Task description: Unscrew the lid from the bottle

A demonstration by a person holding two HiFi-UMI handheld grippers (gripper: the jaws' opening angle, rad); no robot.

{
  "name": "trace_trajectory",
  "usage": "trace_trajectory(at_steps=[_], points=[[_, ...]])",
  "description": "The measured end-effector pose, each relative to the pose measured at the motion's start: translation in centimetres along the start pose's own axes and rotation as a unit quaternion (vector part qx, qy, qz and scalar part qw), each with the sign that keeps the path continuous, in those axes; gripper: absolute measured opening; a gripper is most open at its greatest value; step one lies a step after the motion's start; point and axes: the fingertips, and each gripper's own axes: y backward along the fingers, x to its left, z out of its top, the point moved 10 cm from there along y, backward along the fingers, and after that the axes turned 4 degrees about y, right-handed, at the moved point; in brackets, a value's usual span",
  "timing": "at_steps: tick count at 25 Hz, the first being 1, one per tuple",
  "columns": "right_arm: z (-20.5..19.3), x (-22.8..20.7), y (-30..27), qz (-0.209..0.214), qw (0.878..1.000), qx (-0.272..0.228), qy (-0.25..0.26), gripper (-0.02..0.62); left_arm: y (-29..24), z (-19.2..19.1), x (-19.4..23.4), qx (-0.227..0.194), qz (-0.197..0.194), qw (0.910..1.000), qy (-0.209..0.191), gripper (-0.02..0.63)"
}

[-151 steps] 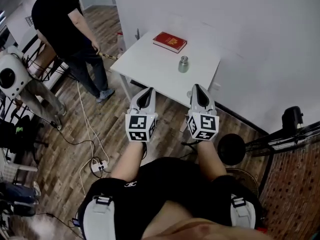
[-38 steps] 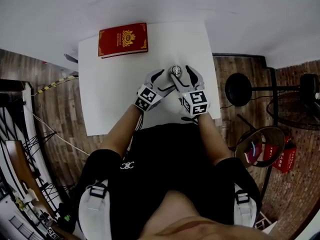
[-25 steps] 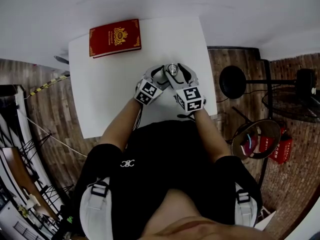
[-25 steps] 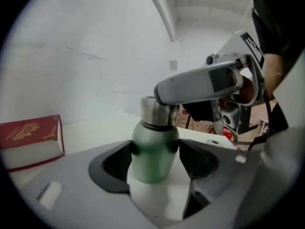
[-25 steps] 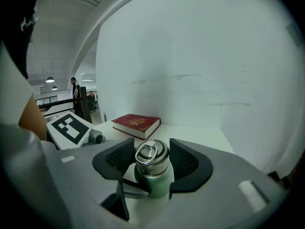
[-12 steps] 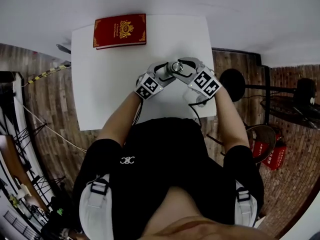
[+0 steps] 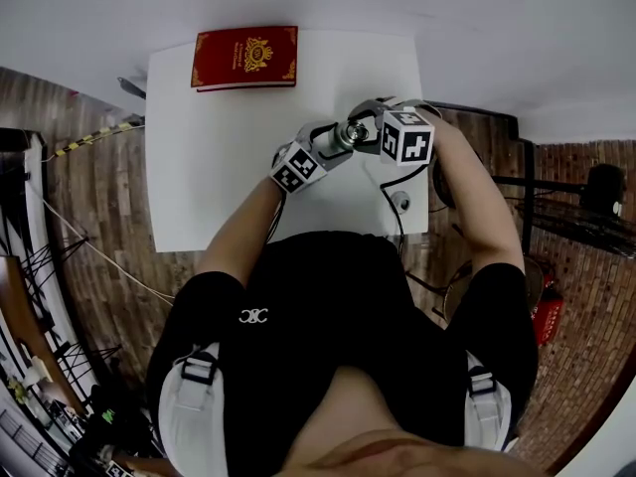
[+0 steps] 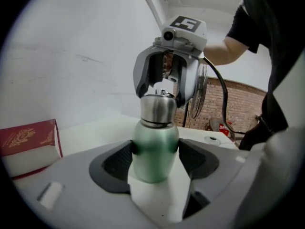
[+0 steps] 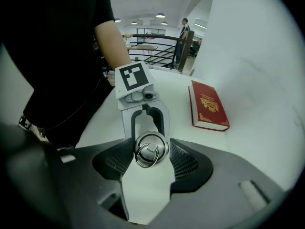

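We begin with the white square surface (image 7: 219, 167), which carries everything. At its far edge lies a red hardcover book (image 7: 245, 57) with a gold crest, and the gold lettering on it is too small for us to read. Toward the right part of the surface the left tool (image 8: 155, 159) is clenched on the body of a small green metal bottle (image 8: 153, 144), which it holds upright with its pads pressing on both sides. The right tool (image 9: 151, 152) points down from above and grips the round polished steel lid (image 9: 151, 144), with a pad on each side. A small wire ring (image 9: 147, 155) lies flat on top of the lid. We judge the bottle to be stiff and rather light, but its smooth wall looks slippery. So the body needs a firm hold on its widest part, and the lid should be taken on its straight side, not by the ring. We see no label or brand on the bottle.
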Motion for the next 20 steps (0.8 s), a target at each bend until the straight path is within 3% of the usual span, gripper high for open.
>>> trace_trajectory(at_steps=[2,3,4,5,6,7,9,11,12,13,14,16,20], points=[[0.0,0.2,1.4,-0.037,0.996,-0.053,-0.054,0.244,-0.1,0.1,0.0,0.0,-0.001,1.0,0.0,0.359],[0.1,0.2,2.5,-0.063,0.989,-0.1,-0.092,0.261,-0.1,0.2,0.0,0.0,-0.002,1.0,0.0,0.359],[0.2,0.4,3.6,-0.094,0.974,-0.153,-0.135,0.268,-0.1,0.2,0.0,-0.001,-0.002,1.0,0.0,0.359],[0.2,0.6,4.6,-0.132,0.952,-0.205,-0.183,0.268,0.1,0.1,0.1,-0.001,-0.002,1.0,0.001,0.359],[0.1,1.0,5.4,-0.176,0.922,-0.254,-0.234,0.268,0.2,0.0,0.1,-0.002,-0.001,1.0,0.001,0.359],[-0.2,1.4,5.9,-0.226,0.882,-0.297,-0.287,0.268,0.4,-0.1,0.1,-0.002,0.0,1.0,0.001,0.359],[-1.2,2.8,6.1,-0.325,0.782,-0.357,-0.394,0.268,0.6,-0.2,0.1,-0.003,0.003,1.0,0.003,0.359],[-2.1,4.5,5.1,-0.402,0.679,-0.377,-0.484,0.267,0.5,-0.2,0.1,-0.003,0.003,1.0,0.004,0.359],[-2.2,5.2,4.3,-0.431,0.64,-0.373,-0.516,0.268,0.5,-0.2,0.1,-0.003,0.003,1.0,0.005,0.359],[-2.2,5.8,3.5,-0.452,0.612,-0.365,-0.537,0.268,0.5,-0.1,0.2,-0.002,0.004,1.0,0.005,0.359],[-2.0,6.3,2.6,-0.465,0.596,-0.355,-0.55,0.268,0.6,-0.1,0.2,-0.002,0.004,1.0,0.004,0.359],[-1.2,6.9,1.3,-0.476,0.587,-0.336,-0.562,0.268,0.6,0.0,0.0,0.0,0.005,1.0,0.003,0.359],[0.1,6.8,-0.5,-0.469,0.614,-0.306,-0.556,0.268,0.6,0.0,0.0,0.001,0.006,1.0,0.003,0.359]])
